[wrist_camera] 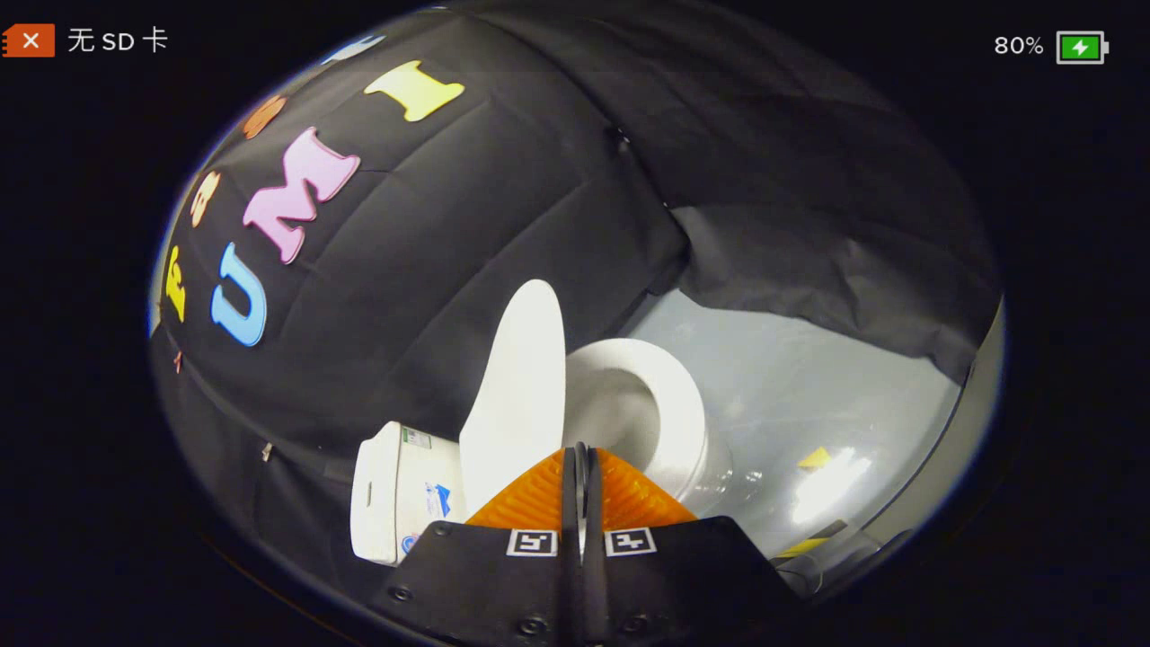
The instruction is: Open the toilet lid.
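Note:
The white toilet lid (517, 386) stands raised, roughly upright, away from the seat. Beside it the white seat and bowl (660, 409) lie uncovered, with the grey inside of the bowl in sight. The tank (395, 494) sits behind the lid, against the black cloth wall. My gripper (579, 454) is shut, its two fingers pressed together with nothing between them. The fingertips are just short of the lid's lower edge and the bowl rim, and I cannot tell whether they touch either.
A glossy grey floor (809, 377) spreads beyond the toilet, with a small yellow marker (815, 458) on it. Black cloth (467, 225) hangs close behind the tank and drapes over the far side of the floor.

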A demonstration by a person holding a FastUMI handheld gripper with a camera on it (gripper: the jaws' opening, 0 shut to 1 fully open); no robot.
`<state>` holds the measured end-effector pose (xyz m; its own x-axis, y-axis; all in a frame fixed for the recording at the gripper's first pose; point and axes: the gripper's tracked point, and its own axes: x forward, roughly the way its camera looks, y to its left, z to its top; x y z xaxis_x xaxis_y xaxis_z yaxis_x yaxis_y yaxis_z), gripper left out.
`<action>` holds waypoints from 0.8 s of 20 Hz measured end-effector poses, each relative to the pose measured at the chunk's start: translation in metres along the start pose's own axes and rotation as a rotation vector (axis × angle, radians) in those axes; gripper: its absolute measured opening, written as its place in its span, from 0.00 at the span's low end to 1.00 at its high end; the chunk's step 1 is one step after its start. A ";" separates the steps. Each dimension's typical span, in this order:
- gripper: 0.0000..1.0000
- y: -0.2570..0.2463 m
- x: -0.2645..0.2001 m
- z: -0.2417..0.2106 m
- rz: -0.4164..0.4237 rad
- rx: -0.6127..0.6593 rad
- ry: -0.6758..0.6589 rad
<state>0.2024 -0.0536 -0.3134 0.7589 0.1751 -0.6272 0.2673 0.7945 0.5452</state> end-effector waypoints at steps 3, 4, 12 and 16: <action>0.05 0.051 -0.022 0.005 -0.007 -0.088 -0.045; 0.05 0.065 -0.029 0.005 -0.018 -0.126 -0.060; 0.05 0.154 -0.052 -0.010 -0.097 -0.324 -0.204; 0.05 0.190 -0.057 -0.023 -0.092 -0.392 -0.248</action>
<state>0.1963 0.1009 -0.1865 0.8742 -0.0126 -0.4854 0.1320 0.9682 0.2126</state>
